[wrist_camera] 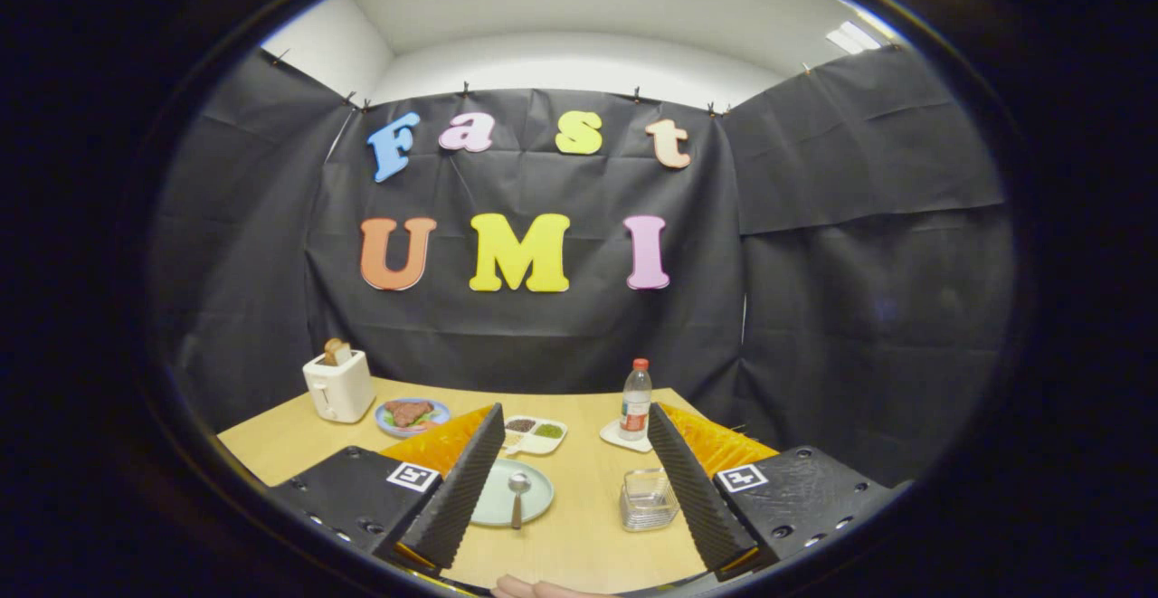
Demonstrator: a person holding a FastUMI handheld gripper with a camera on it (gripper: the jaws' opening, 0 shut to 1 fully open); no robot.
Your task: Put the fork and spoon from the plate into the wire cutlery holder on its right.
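A pale green plate (534, 500) lies on the wooden table, partly hidden behind my left finger. On it rests a metal spoon (517, 494), bowl away from me, handle toward me. I cannot make out a fork; it may be hidden behind the finger. To the right of the plate stands the wire cutlery holder (648, 498), with nothing visible in it, close to my right finger. My gripper (574, 480) hovers above the table's near side, open wide, with nothing between its fingers.
At the back left stands a white toaster (339, 385) with toast in it. Beside it is a blue plate of food (412, 415). A small divided dish (534, 433) and a water bottle (636, 402) on a coaster sit beyond the fingers. A person's hand (543, 589) shows at the near table edge.
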